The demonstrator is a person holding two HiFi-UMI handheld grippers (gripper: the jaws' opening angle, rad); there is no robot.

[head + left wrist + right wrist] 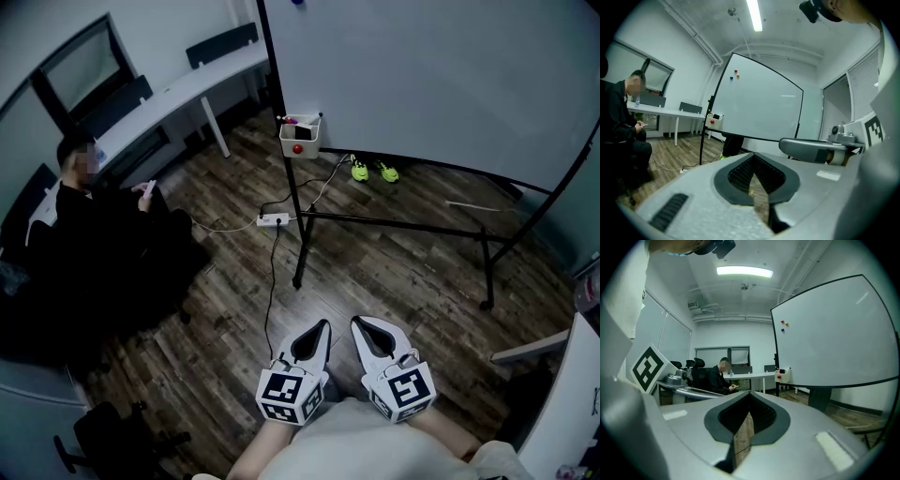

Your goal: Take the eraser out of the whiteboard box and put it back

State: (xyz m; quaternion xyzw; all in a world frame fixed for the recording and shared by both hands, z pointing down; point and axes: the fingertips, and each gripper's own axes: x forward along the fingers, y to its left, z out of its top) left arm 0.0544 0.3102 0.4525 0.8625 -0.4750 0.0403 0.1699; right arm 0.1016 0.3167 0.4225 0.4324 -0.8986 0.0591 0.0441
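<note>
Floor (403, 272) crossed by cable (271, 291) short of box (300, 139): could trip walking up, left gripper (323, 324) and right gripper (356, 322) both clenched, empty.

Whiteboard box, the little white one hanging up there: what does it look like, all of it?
The whiteboard box is small, white and open on top; it looks like plastic. It hangs upright at the lower left corner of the whiteboard, against the black stand post, well above the wooden floor. A round red spot sits on its front. Something dark, maybe the eraser, lies inside with small pinkish bits, too tiny to name.
</note>
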